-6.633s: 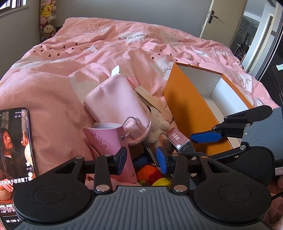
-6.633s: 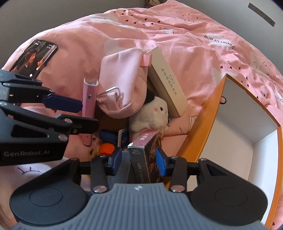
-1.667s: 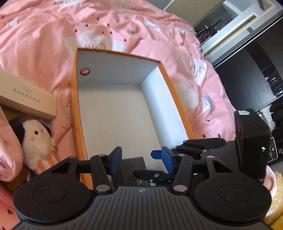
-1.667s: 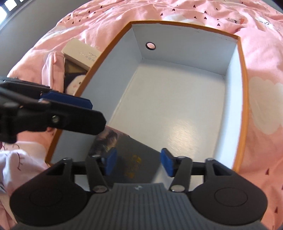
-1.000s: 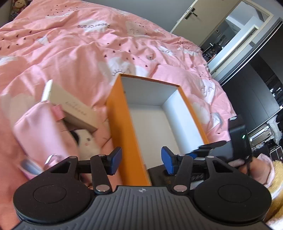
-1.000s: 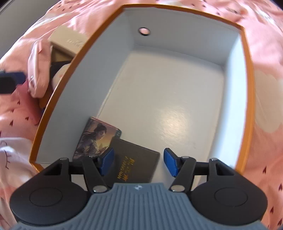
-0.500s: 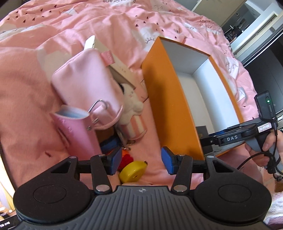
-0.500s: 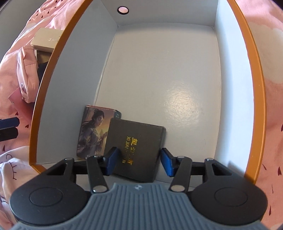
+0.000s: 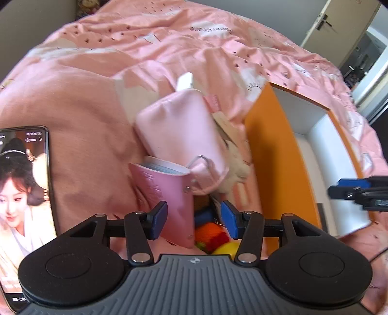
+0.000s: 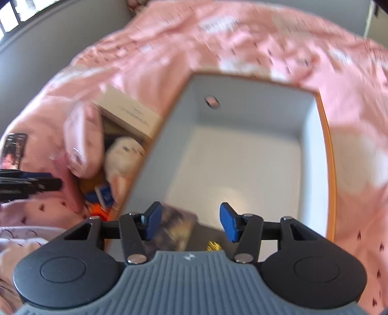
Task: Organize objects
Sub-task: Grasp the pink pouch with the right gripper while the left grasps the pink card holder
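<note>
An orange box with a white inside (image 9: 271,155) (image 10: 242,150) lies open on the pink bed. Two flat card boxes (image 10: 177,230) lie at its near end, under my right gripper (image 10: 189,221), which is open and empty. My left gripper (image 9: 194,215) is open and empty over a pile left of the box: a pink booklet case (image 9: 169,191), a pink pouch (image 9: 179,128), a plush toy (image 10: 123,157), a beige long box (image 10: 128,111), and small orange, yellow and blue items (image 9: 211,235).
A phone (image 9: 21,184) playing a video lies on the bed at the left. The pink duvet (image 9: 121,48) covers everything around. A door (image 9: 329,21) and dark furniture stand at the far right.
My left gripper has swung left from the orange box to the pile and now hovers over the pink booklet case. My right gripper has pulled back and up from the box, leaving the card boxes inside.
</note>
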Demonstrator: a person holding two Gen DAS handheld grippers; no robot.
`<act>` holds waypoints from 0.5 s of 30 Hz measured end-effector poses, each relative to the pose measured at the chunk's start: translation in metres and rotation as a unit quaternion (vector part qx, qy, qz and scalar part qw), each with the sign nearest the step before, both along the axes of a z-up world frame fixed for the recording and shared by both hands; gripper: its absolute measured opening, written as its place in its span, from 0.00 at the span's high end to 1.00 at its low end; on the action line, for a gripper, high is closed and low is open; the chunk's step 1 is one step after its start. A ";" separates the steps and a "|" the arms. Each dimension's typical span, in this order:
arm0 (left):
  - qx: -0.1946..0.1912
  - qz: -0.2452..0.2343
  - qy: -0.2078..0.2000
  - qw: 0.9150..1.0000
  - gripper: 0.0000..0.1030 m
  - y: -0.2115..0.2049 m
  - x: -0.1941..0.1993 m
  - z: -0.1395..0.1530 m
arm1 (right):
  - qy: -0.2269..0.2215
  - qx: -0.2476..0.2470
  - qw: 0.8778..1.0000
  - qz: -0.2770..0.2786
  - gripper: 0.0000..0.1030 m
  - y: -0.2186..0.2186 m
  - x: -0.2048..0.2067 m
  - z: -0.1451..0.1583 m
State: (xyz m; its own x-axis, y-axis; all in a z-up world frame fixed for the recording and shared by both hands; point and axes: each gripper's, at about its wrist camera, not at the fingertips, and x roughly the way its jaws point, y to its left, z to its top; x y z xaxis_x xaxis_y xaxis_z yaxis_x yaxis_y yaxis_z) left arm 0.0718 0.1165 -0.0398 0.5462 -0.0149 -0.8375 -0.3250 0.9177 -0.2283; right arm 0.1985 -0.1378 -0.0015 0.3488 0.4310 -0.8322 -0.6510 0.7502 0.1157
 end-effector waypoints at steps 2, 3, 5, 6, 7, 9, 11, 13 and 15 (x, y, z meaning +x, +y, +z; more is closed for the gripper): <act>0.016 0.008 -0.002 1.000 0.43 -0.003 0.000 -0.003 | -0.030 0.022 0.999 0.020 0.55 0.015 -0.009 0.012; 0.021 0.012 -0.003 1.000 0.41 -0.004 -0.001 -0.006 | -0.041 0.034 0.998 0.033 0.56 0.024 -0.010 0.019; 0.031 0.020 -0.003 0.999 0.41 -0.007 0.000 -0.011 | -0.044 0.060 0.996 0.048 0.59 0.041 -0.015 0.024; 0.036 0.020 -0.006 0.999 0.40 -0.009 0.000 -0.013 | -0.039 0.072 0.995 0.052 0.60 0.048 -0.016 0.023; 0.045 0.020 -0.010 0.999 0.40 -0.010 -0.001 -0.014 | -0.031 0.081 0.995 0.054 0.62 0.057 -0.017 0.019; 0.062 0.025 -0.009 0.998 0.40 -0.012 -0.001 -0.017 | -0.028 0.081 0.995 0.052 0.63 0.074 -0.016 0.013; 0.065 0.028 -0.012 0.997 0.40 -0.012 0.000 -0.019 | -0.026 0.065 0.996 0.047 0.66 0.090 -0.019 0.002; 0.066 0.033 -0.013 0.997 0.40 -0.009 0.000 -0.022 | -0.013 0.058 0.997 0.047 0.66 0.099 -0.017 -0.008; 0.063 0.039 -0.010 0.997 0.40 -0.006 0.001 -0.025 | 0.008 0.060 0.997 0.047 0.65 0.105 -0.015 -0.017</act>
State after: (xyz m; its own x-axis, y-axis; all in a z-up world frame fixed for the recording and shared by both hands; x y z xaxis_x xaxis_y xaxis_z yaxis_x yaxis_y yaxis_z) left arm 0.0723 0.1109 -0.0647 0.5578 0.1328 -0.8193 -0.3928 0.9118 -0.1195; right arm 0.1840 -0.0324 -0.0187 0.2901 0.5571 -0.7781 -0.7148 0.6667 0.2109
